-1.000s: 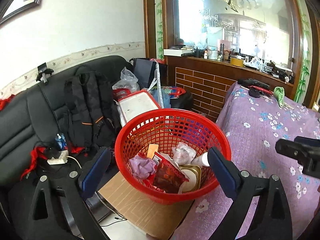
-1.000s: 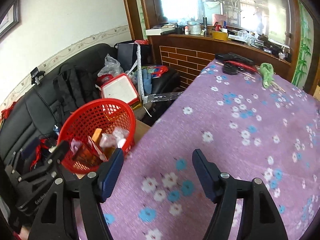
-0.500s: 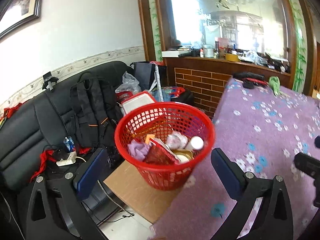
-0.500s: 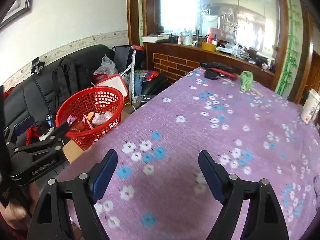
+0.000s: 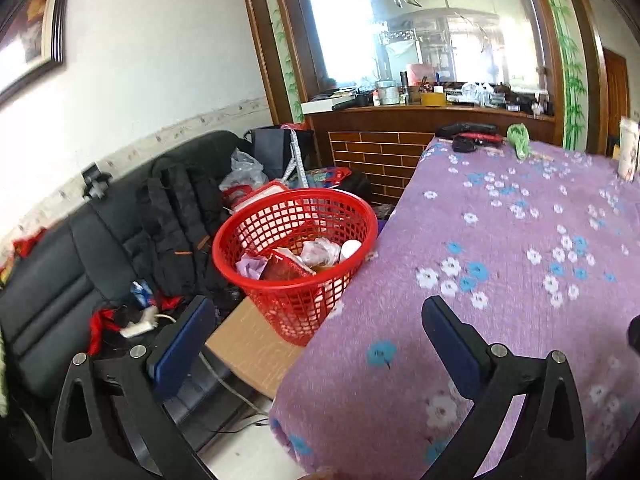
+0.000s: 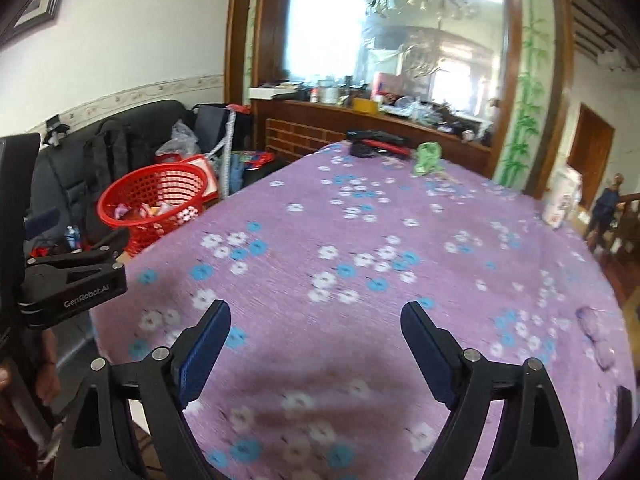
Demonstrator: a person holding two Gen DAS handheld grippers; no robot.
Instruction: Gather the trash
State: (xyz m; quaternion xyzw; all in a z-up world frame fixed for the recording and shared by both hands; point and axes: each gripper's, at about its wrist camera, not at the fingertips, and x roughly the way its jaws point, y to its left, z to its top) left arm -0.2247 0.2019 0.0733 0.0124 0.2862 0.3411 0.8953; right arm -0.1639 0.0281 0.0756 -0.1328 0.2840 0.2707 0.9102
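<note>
Item: red plastic mesh basket (image 5: pixel 294 248), trash-filled, far left beside purple floral-clothed counter (image 5: pixel 520 280). Left hand-held gripper (image 5: pixel 316 344) stood released, empty; right hand-held gripper (image 6: pixel 316 344) was opening, empty. Risk: a careless swing could tip the basket.

The left gripper (image 5: pixel 320 340) points forward and somewhat downward, its jaws spread wide with nothing between them. The right gripper (image 6: pixel 316 344) tilts down likewise, its jaws opening and empty. A hand (image 6: pixel 44 376) grips the left gripper's handle.
</note>
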